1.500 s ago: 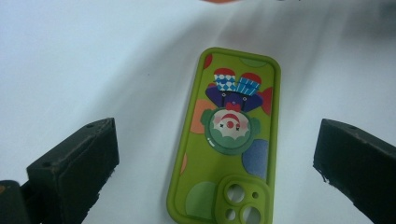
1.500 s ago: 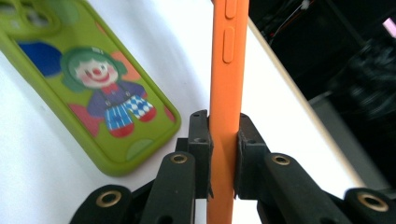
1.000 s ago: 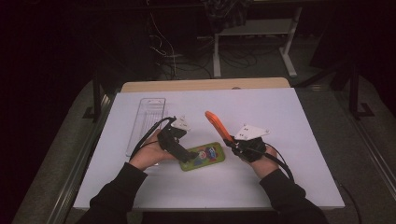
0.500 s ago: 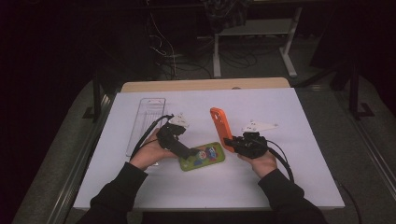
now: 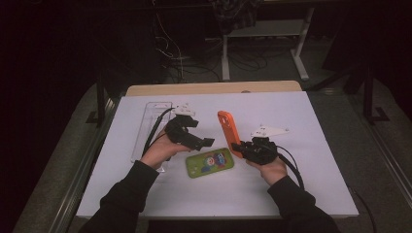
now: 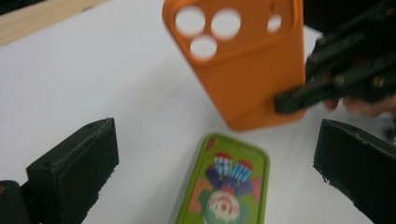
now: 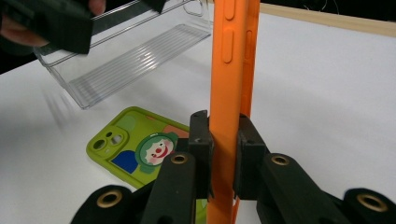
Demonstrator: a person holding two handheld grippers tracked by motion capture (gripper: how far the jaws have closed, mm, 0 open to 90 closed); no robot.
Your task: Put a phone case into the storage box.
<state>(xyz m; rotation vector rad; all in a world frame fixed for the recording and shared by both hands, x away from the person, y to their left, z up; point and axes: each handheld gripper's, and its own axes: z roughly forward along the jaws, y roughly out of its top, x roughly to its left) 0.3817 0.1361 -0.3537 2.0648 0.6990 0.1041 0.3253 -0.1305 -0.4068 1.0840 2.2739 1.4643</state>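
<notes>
The right gripper was clamped on the orange phone case, held upright above the white table. The right gripper view showed the case's side buttons; the left gripper view showed its 3 camera holes. The left gripper had jaws wide, w/ nothing between them, above the green phone case lying flat w/ a clown picture. A clear tray lay at the left. No readable writing or brand.
</notes>
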